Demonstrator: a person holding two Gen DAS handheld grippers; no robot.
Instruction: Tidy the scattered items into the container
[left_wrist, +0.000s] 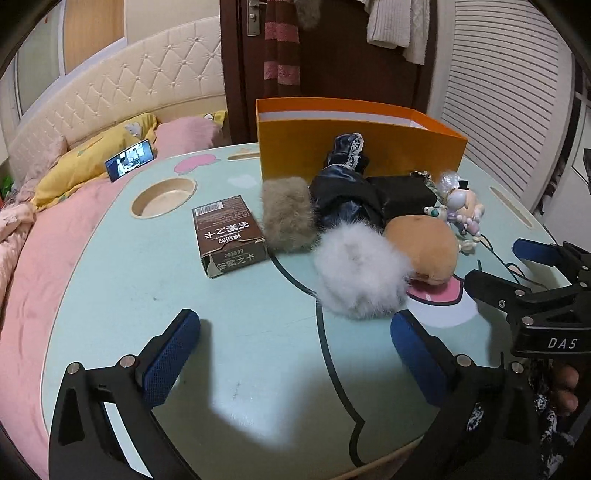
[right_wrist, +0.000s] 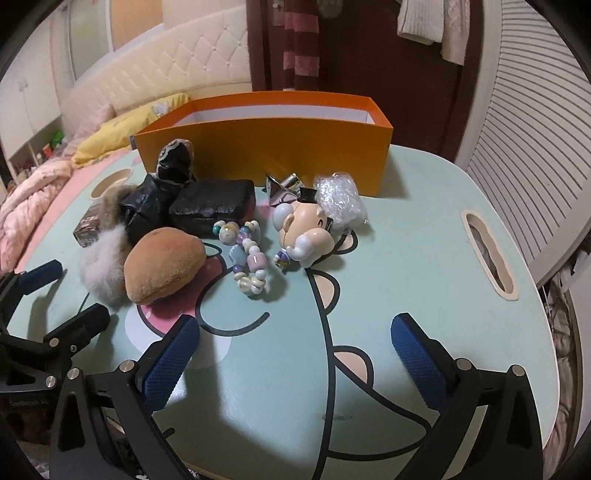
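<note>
While every visible item lies outside the orange box (right_wrist: 266, 162), the tidying looks barely begun; what shows of the box's white interior holds nothing, though its floor is hidden behind the front wall. Left to move, judging from both views: the brown card box (left_wrist: 231, 236), the tan fur piece (left_wrist: 288, 214), the white fur puff (left_wrist: 358, 277), the brown plush bun (right_wrist: 164, 264), the shiny black garment (right_wrist: 155, 206) leaning up against the box wall, the black pouch (right_wrist: 214, 206), the bead bracelet (right_wrist: 245, 258), the cartoon figurine (right_wrist: 303, 232) and the crinkled clear wrapper (right_wrist: 340, 201); all cluster on the counter (right_wrist: 424, 266) just in front of the box. Both sets of fingers are spread wide and grip nothing; the left gripper (left_wrist: 295, 358) hovers near the white puff, the right gripper (right_wrist: 295, 354) over bare counter short of the beads. Room is generous on the right half, up to the slot (right_wrist: 487, 254) near the rim; the left side drops to the pink bed (left_wrist: 44, 266), and the card box sits just beside a round recess (left_wrist: 164, 195). The two grippers hang near each other, so crossing paths seems the main hazard.
</note>
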